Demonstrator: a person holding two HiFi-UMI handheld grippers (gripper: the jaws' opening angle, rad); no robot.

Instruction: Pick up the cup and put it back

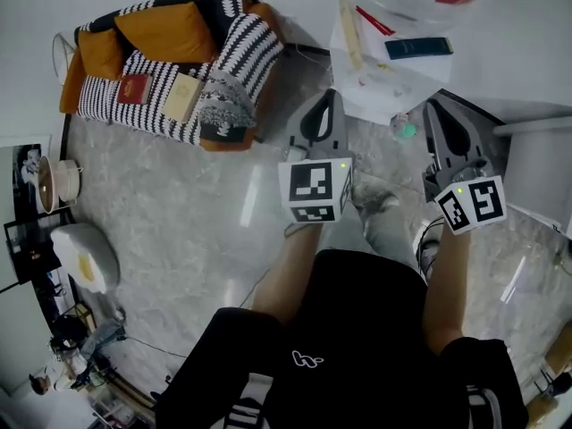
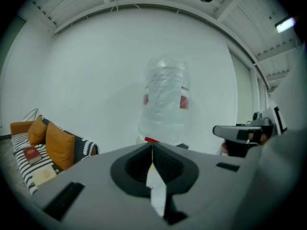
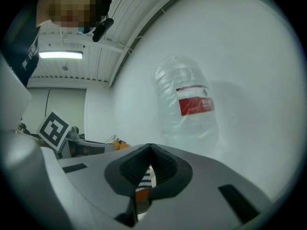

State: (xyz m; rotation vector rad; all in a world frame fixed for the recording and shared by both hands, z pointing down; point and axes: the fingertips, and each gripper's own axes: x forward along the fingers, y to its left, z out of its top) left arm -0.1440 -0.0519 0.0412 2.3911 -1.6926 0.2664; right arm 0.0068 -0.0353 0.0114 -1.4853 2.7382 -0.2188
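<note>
A small greenish cup-like thing point(image 1: 404, 130) shows low down at the edge of a white stand point(image 1: 380, 83); it is too small to make out clearly. It lies between my two grippers. My left gripper point(image 1: 329, 94) is to its left, jaws together with nothing held. My right gripper point(image 1: 435, 105) is just to its right, also shut and empty. In the left gripper view the shut jaws point(image 2: 152, 146) point at a big clear water bottle point(image 2: 165, 99) with a red label. The right gripper view shows its jaws point(image 3: 151, 147) shut below the same bottle point(image 3: 187, 104).
A striped sofa point(image 1: 237, 47) with orange cushions and a red book point(image 1: 134, 88) stands at the back left. A dark flat item point(image 1: 418, 47) lies on the white stand. A white cabinet point(image 1: 536, 164) is at the right. Marble floor point(image 1: 197, 213) spreads to the left.
</note>
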